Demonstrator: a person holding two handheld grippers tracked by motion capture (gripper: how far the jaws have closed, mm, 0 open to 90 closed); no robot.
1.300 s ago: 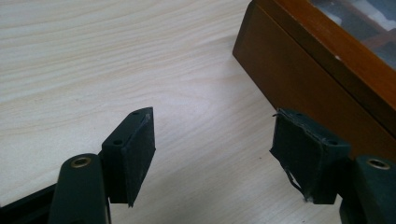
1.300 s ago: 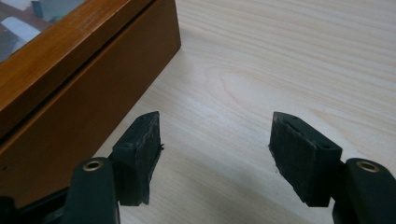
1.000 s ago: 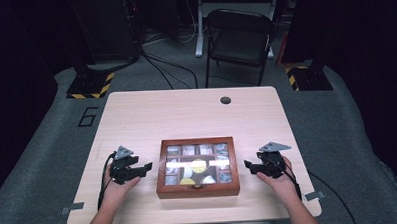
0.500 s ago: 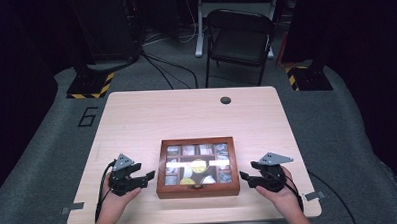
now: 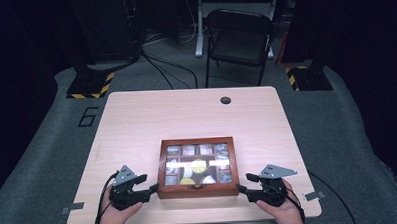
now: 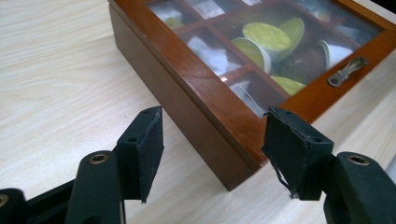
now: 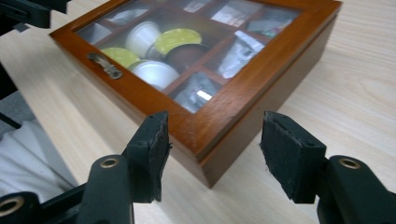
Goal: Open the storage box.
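Wooden box [image 5: 197, 168] with a glass lid sits on the light wood table [image 5: 186, 117], close to the edge on my side, and its lid is closed. Through the glass I see small compartments with yellow-topped capsules [image 6: 261, 36] and paper sachets [image 7: 236, 51]. A small metal handle [image 7: 105, 64] is on the front rim of the box. My left gripper [image 5: 148, 186] is just beside the box's front left corner, jaws wide apart, holding nothing. My right gripper [image 5: 244, 184] is just beside the box's front right corner, jaws also spread and empty. Each corner of the box lies between a pair of jaws, without touching them.
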